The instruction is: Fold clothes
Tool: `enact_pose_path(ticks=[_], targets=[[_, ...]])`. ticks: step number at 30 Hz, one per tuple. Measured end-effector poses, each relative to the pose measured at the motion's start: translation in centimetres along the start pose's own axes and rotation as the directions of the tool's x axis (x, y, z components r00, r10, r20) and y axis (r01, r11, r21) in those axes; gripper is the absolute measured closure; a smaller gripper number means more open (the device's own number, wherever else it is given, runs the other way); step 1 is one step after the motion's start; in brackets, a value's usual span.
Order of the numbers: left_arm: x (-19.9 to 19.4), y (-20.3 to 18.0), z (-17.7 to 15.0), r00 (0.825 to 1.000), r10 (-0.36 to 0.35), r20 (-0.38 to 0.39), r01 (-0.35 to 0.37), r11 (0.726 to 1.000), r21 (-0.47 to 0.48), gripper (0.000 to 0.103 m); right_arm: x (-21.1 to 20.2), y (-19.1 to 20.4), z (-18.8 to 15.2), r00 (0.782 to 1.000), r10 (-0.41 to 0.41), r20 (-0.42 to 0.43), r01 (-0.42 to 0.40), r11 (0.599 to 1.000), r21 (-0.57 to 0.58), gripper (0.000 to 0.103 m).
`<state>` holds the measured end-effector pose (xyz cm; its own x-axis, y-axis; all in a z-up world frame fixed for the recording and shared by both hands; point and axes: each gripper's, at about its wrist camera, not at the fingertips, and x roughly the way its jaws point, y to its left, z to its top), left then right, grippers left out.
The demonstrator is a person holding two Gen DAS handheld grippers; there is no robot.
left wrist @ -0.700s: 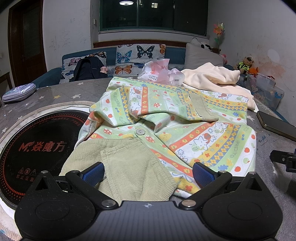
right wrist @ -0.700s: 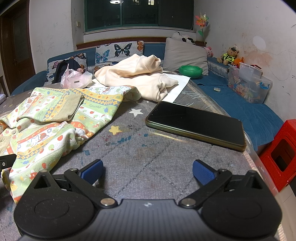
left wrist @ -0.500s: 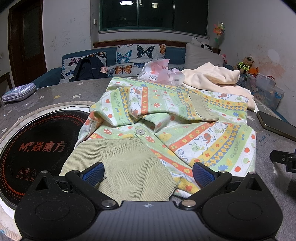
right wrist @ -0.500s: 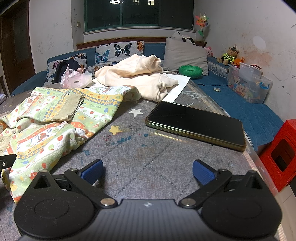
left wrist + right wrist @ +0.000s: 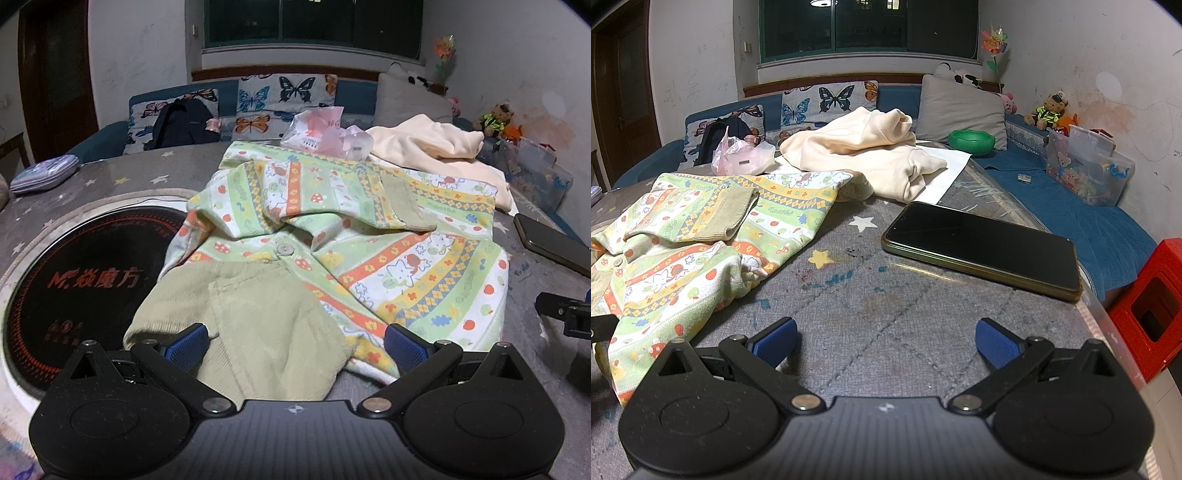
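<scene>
On the far left of the counter (image 5: pixel 110 166), in the left wrist view, a small striped pouch (image 5: pixel 44 178) lies well away from the clothes, and next to it a round black cooktop (image 5: pixel 74 280) is set into the surface. The printed child's garment (image 5: pixel 369 236) lies spread in the middle, and its olive ribbed cuff (image 5: pixel 258 325) hangs partly over the rim of the cooktop, probably because the garment is loosely dropped and not yet squared. The left claw (image 5: pixel 295 347) hovers low over this cuff with its blue pads wide apart, one at each side of the cloth and clamping nothing; I judge it is placed there because the cuff is the nearest edge to take. The garment is crumpled, with a sleeve (image 5: pixel 402 206) lying across the body, so it fits a half-made fold as well as a loose heap. Behind it a pink plastic bag (image 5: pixel 325 129) and a cream garment (image 5: pixel 871 155) rest in a soft pile, the cream one on a sheet of white paper (image 5: pixel 945 173). More to the right, a dark phone (image 5: pixel 982 247) lies flat on the counter, apart from the cloth. The right claw (image 5: pixel 886 343) is also spread apart and empty, over bare counter beside the garment's right border, perhaps waiting to take that side.
</scene>
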<state>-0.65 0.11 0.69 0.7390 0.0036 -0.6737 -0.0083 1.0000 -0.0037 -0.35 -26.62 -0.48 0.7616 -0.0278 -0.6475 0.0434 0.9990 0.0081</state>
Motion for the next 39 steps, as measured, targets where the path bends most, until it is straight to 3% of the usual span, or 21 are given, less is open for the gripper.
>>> enact_pose_path(ticks=[11, 22, 29, 39], targets=[[-3.5, -0.2, -0.3, 0.999, 0.033, -0.035, -0.033, 0.999, -0.001, 0.0, -3.3, 0.4, -1.2, 0.998, 0.065, 0.021, -0.065, 0.998, -0.026, 0.0], [-8.8, -0.7, -1.5, 0.999, -0.013, -0.031, 0.014, 0.999, 0.037, 0.0, -10.5, 2.0, -3.4, 0.976, 0.205, 0.077, -0.198, 0.977, -0.083, 0.0], [-12.3, -1.2, -2.5, 0.999, -0.037, -0.006, 0.038, 0.996, 0.086, 0.0, -15.2, 3.3, -5.2, 0.97, 0.231, 0.077, -0.217, 0.964, -0.155, 0.001], [-13.9, -1.1, -1.8, 1.0, -0.029, 0.013, 0.027, 0.995, 0.098, 0.0, -17.1, 3.4, -4.2, 0.961, 0.274, 0.043, -0.258, 0.94, -0.224, 0.023]])
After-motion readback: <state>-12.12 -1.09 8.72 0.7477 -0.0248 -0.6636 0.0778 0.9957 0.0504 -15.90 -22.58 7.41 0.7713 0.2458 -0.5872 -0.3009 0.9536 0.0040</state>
